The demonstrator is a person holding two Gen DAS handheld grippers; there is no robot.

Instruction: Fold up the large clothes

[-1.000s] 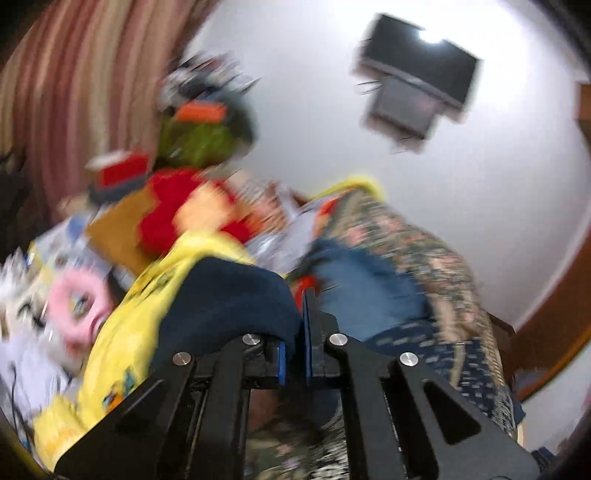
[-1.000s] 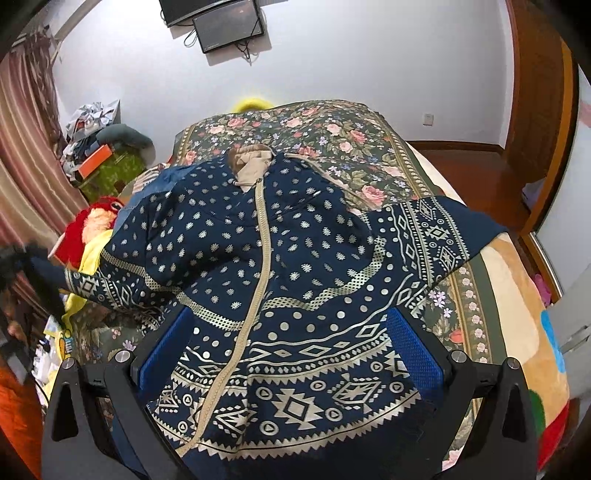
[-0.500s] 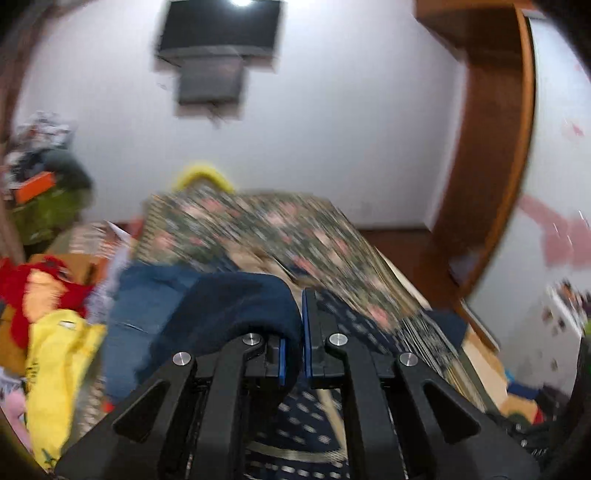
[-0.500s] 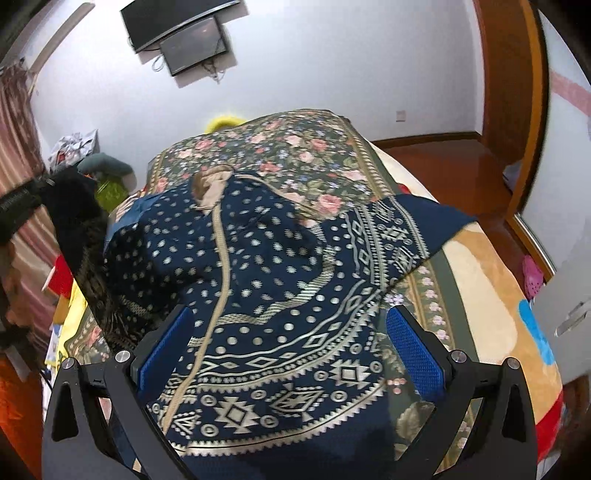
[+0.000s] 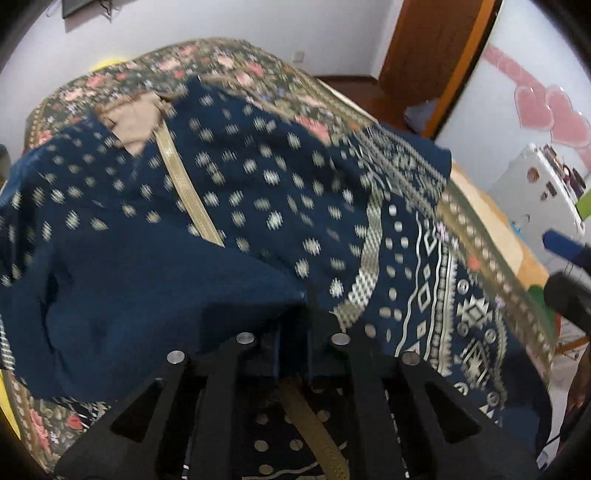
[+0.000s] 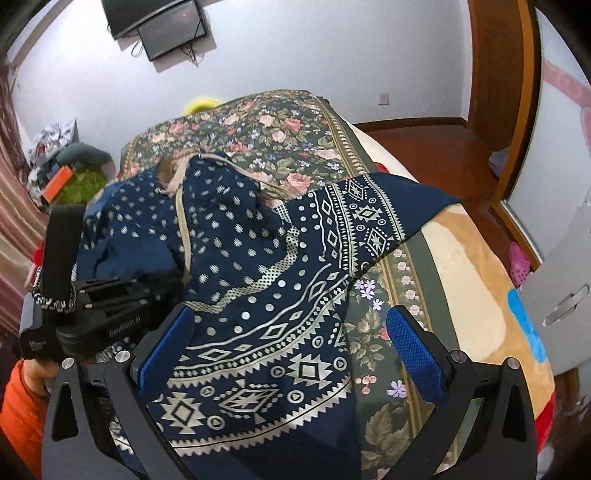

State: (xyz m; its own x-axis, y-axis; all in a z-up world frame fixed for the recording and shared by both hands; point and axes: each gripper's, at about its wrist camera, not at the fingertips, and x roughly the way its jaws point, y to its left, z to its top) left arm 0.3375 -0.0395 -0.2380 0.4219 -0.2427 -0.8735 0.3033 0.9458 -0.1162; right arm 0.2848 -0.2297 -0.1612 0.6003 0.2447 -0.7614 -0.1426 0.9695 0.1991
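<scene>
A large navy garment (image 6: 258,258) with silver dots and a geometric hem lies spread on the floral bedspread (image 6: 295,125). Its tan neckline (image 5: 136,122) points toward the far wall. My left gripper (image 5: 293,317) hangs over the garment's middle with a plain navy sleeve fold (image 5: 129,295) still pinched between its jaws, which are opening. In the right wrist view the left tool's black body (image 6: 110,299) sits at the left. My right gripper (image 6: 290,314) stands wide open above the patterned hem (image 6: 258,398), nothing between its blue pads (image 6: 413,350).
A screen (image 6: 162,26) hangs on the far wall. A wooden door frame (image 6: 495,92) and a white cabinet (image 6: 565,288) stand on the right. Clutter (image 6: 62,173) is piled left of the bed. A person's orange sleeve (image 6: 18,413) shows at the lower left.
The left gripper swung from the cluttered left side across and down over the garment, carrying the sleeve onto its front. The right gripper drifted slightly and stayed open.
</scene>
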